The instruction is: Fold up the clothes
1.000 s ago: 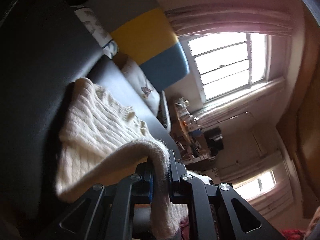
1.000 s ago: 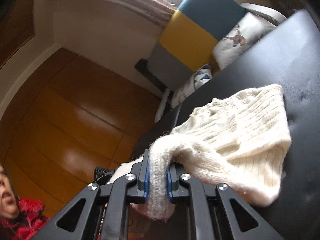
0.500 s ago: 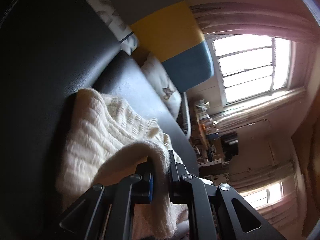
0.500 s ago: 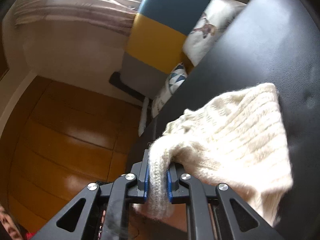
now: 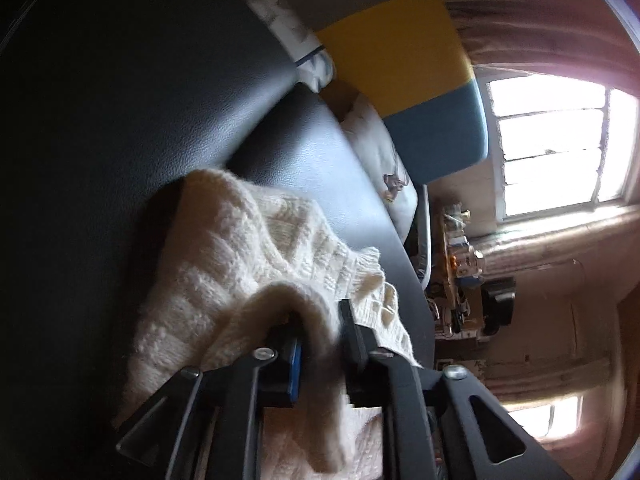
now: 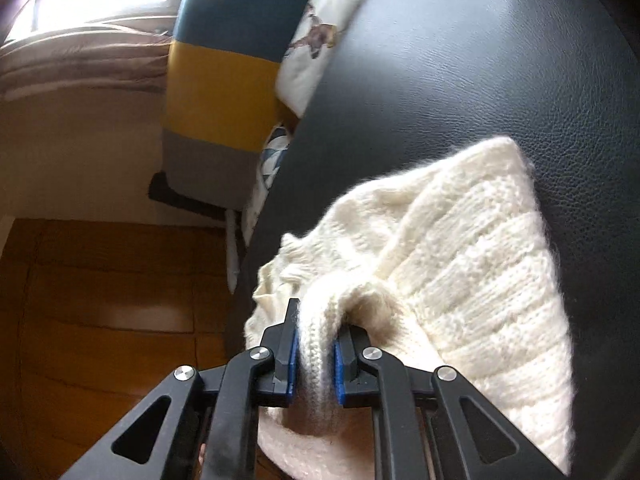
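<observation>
Lowered, left hand-held gripper [image 5: 320, 344] opens off fuzzy cable-knit sweater [image 5: 248, 264]; right [image 6: 316, 344] still pinches it.

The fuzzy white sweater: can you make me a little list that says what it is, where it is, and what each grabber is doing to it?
thing: cream knitted sweater
lying on: black leather surface
left gripper: jaws opening, a fold of the sweater between them, a gap showing beside one finger
right gripper: jaws opening slightly, blue pads pressed on a fold of the sweater
behind it: striped cushion in grey, yellow and blue
floor: wooden floor below the surface's edge
</observation>
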Demonstrator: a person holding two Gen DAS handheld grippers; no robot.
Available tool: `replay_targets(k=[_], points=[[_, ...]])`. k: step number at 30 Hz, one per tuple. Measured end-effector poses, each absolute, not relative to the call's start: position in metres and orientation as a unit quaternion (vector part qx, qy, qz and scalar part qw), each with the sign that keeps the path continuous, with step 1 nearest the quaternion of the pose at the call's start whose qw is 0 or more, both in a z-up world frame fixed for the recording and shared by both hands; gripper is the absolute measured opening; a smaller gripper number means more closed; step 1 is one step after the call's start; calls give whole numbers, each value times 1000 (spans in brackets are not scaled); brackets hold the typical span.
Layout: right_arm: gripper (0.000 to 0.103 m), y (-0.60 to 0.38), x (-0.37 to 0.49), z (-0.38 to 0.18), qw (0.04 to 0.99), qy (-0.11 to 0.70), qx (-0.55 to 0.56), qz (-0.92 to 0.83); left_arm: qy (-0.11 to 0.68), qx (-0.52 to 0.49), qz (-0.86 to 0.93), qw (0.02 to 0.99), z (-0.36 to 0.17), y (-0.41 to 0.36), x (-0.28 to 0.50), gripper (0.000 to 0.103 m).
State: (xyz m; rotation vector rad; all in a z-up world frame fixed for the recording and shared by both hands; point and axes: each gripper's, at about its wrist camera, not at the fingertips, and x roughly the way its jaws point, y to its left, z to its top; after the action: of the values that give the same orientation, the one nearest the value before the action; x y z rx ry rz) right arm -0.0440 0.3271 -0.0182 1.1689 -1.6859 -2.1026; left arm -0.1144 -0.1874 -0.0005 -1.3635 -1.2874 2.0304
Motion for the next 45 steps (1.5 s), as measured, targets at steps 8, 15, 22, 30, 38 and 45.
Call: replay_targets(k=[8,15,22,30,38,45], points=[[30,344,-52,-18,83,-610,314,-723,-429,-415,790,142,25,-187,-133,76],[31,350,-53,10,46,-484,345,-802,-369,-426,817,120,21,-190,-132,76],[31,322,-49,38,47,-297,407,-863,-238,-454,853,94,15,-177,-124,79],[31,277,-80,36,22,-133,460,-878,-80,-482,867,94,11,-142,-135,85],[9,260,-86,30,7,-57,462,-885,-45,-473,874,104,22,-133,-133,31],[8,294,-72,38,-24,-150,416,-896,-123,-440,886,85,30,-158,-125,20]])
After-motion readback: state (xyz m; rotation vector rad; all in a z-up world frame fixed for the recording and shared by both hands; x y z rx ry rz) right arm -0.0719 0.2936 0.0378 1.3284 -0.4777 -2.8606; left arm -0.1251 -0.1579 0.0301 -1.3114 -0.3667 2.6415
